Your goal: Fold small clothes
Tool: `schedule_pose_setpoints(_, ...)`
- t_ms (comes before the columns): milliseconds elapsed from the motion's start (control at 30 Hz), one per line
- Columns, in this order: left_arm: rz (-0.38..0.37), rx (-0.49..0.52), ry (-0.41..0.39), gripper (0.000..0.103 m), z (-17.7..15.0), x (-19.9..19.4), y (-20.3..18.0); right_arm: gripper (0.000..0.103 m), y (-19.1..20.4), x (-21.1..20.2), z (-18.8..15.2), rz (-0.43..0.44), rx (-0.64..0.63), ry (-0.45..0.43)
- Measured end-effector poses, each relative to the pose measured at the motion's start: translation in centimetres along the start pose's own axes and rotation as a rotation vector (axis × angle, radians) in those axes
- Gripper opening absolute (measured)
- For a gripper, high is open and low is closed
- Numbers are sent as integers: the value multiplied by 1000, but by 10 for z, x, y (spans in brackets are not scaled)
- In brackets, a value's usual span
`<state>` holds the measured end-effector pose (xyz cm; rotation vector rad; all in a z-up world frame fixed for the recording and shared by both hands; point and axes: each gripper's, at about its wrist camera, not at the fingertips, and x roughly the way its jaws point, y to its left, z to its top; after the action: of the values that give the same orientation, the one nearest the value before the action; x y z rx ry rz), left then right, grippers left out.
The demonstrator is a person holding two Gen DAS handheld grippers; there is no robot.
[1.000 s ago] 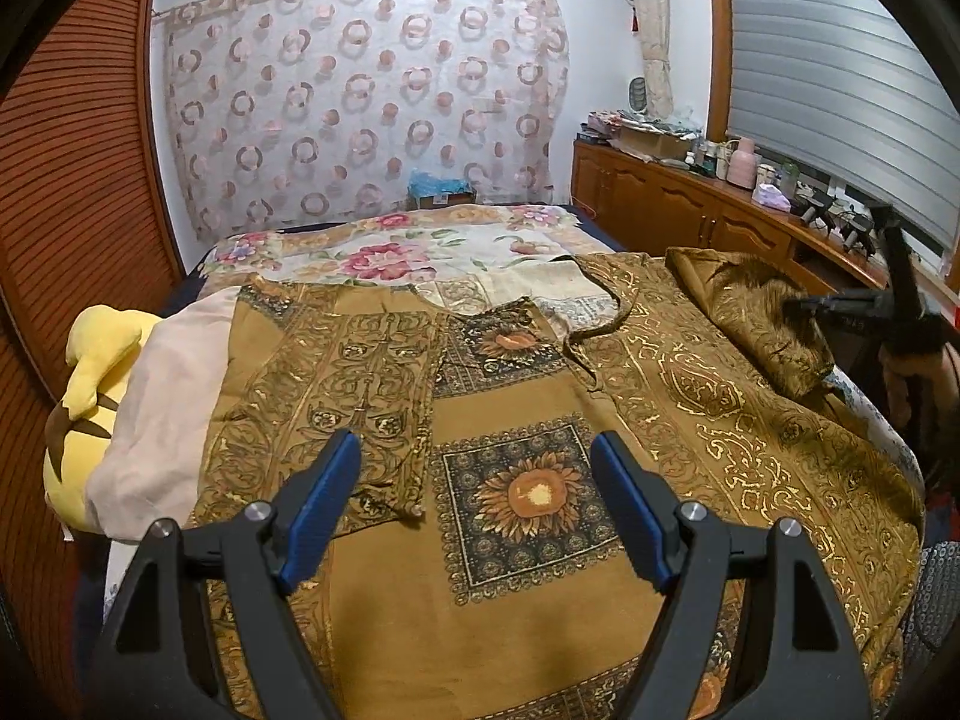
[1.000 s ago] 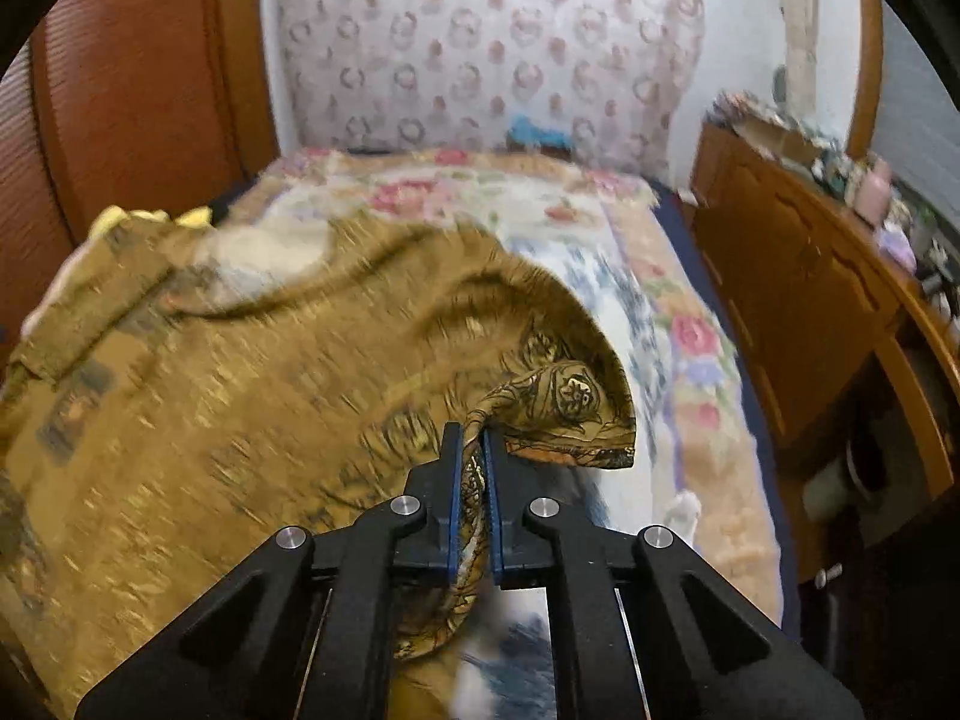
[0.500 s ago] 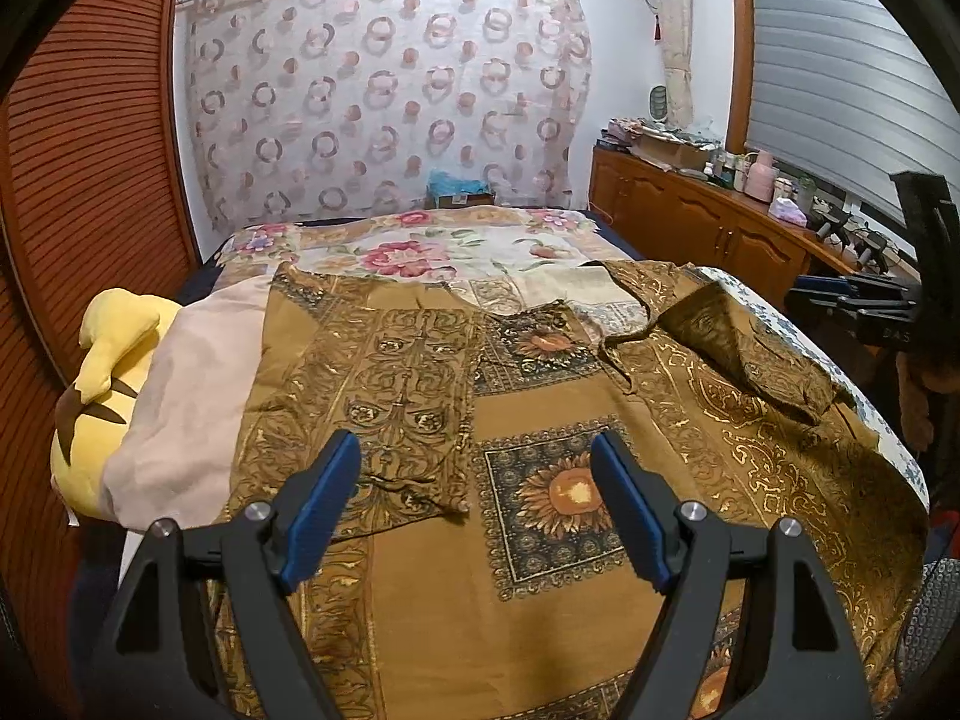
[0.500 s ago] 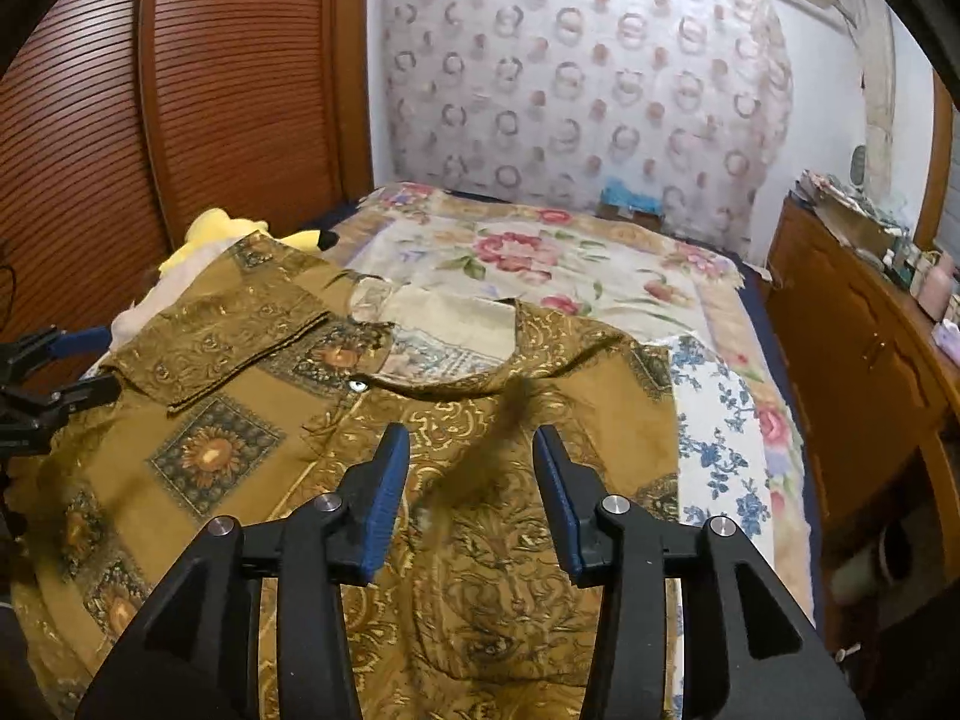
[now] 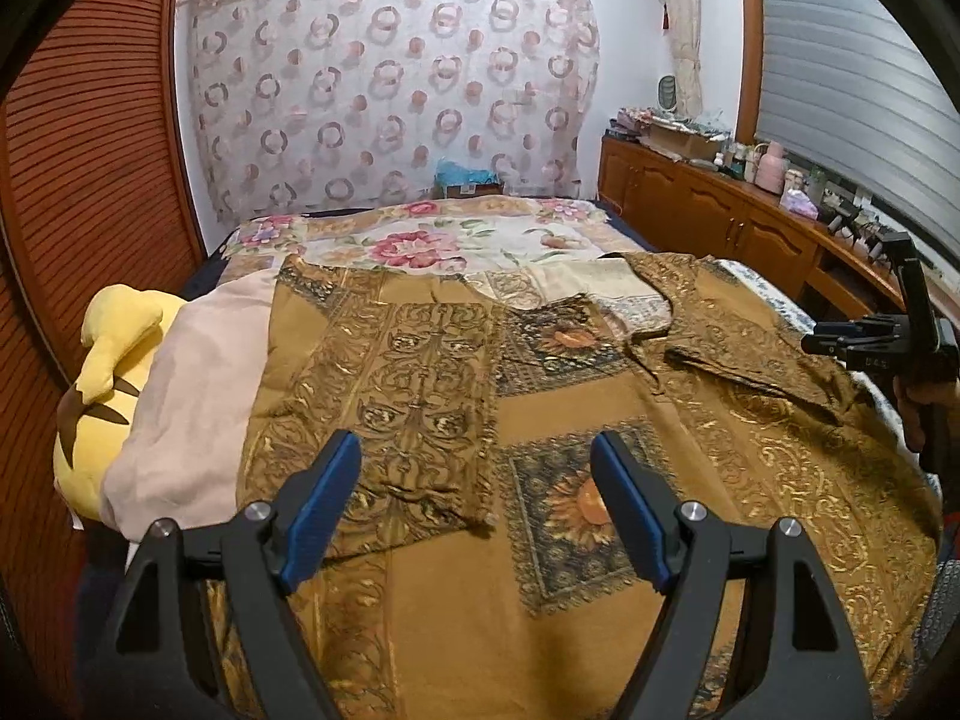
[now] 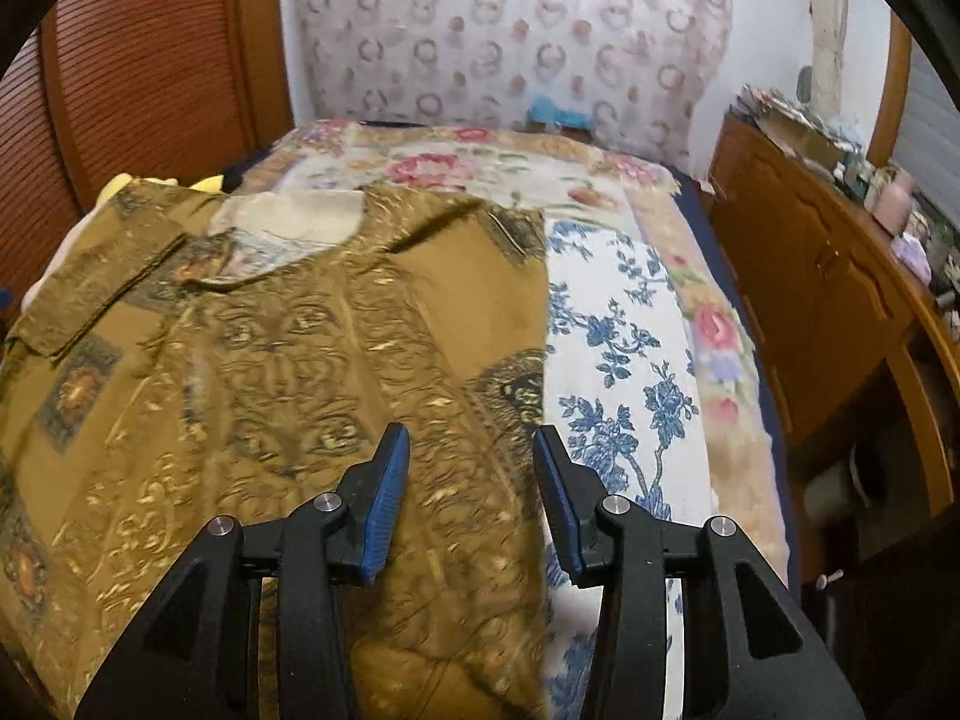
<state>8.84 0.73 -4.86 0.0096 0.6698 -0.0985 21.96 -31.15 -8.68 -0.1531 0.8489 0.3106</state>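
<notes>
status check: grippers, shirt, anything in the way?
Left gripper open, empty. Right gripper open, just released. Brown patterned shirt flat on bed, both sleeves folded in. Yellow plush alongside, clear.

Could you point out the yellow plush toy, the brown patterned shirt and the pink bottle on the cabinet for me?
Plush toy [image 5: 114, 354], left wrist view, on its yellow body.
Shirt [image 6: 288, 372], right wrist view, on the front panel.
Pink bottle [image 5: 770, 166], left wrist view, on its body.

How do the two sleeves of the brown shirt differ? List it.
The left sleeve is folded in over the shirt's front and lies flat and long. The right sleeve is also turned inward but sits rumpled, with a raised crease, near the collar. Both carry the same gold scroll print on the brown shirt.
</notes>
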Motion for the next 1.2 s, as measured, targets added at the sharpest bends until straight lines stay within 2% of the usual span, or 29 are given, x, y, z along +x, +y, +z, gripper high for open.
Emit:
schedule_pose_setpoints(500,76,-21,58,79,38,46,59,43,-11,37,47,0,-33,-22)
schedule_pose_setpoints(700,57,-49,85,79,52,66,86,43,-11,48,61,4,-56,-25)
schedule_pose_setpoints(933,77,-57,103,79,63,84,115,43,-13,61,71,4,-73,-21)
schedule_pose_setpoints(1200,81,-87,122,69,74,102,146,43,-18,77,79,-1,-81,-3)
